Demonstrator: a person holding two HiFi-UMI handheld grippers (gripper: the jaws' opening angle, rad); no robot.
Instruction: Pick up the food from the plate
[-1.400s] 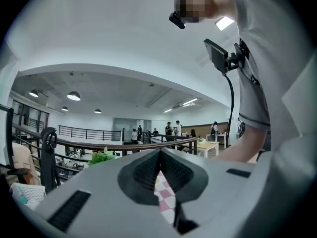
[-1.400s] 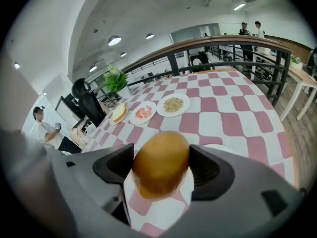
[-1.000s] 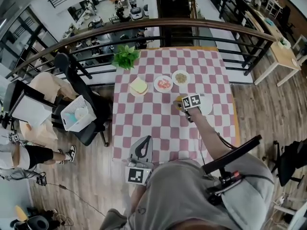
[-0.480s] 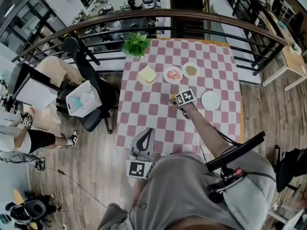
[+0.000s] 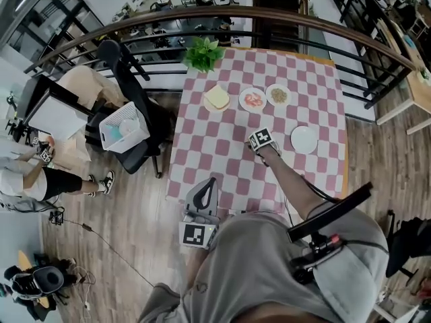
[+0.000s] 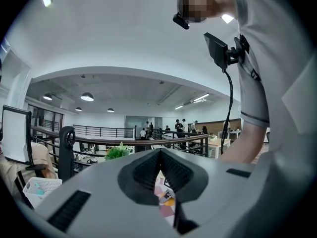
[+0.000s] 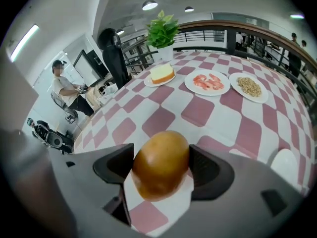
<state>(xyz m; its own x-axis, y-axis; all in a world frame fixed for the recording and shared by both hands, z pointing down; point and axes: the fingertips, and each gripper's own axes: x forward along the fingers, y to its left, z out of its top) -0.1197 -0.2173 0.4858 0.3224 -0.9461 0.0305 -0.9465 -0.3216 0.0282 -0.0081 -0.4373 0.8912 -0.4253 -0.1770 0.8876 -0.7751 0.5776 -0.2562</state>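
We see the right gripper (image 7: pixel 162 171) clamped on a smooth, round, golden-brown bun (image 7: pixel 159 158), held above the pink-and-white checked tablecloth (image 7: pixel 198 110). A bare white plate (image 5: pixel 304 139) sits nearby. Beyond lie a sandwich slab (image 7: pixel 161 73), pink slices (image 7: pixel 207 82) and perhaps grains (image 7: pixel 249 87). The left gripper (image 6: pixel 159 168) is closed and empty.

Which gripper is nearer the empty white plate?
Right. The right gripper, holding a bun, hangs over the table beside the empty plate; the left gripper sits off the table's near edge.
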